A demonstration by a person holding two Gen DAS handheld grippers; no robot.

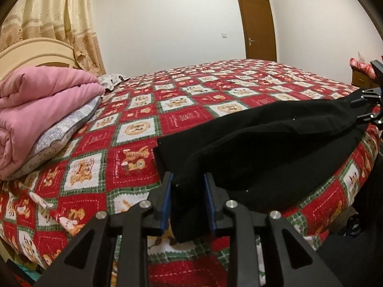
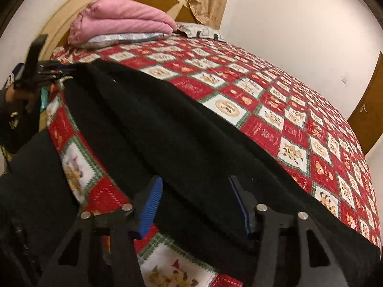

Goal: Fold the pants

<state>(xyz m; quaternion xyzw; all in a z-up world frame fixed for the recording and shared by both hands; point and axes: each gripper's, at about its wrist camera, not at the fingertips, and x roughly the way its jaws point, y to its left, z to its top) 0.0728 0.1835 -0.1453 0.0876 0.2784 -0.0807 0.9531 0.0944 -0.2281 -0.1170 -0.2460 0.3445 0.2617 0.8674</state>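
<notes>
Your left gripper (image 1: 189, 186) is clamped on one end of the black pants (image 1: 275, 143), stretched across the bedspread's (image 1: 134, 129) near edge. Your right gripper (image 2: 195, 196) straddles the cloth, fingers parted. No legible writing.

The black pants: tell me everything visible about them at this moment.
The black pants look like soft, matte, thick fabric, stretched lengthwise along the near edge of the red patchwork bedspread. The left gripper pinches one end, which hangs off the bed; the right gripper straddles the other with jaws apart.
</notes>
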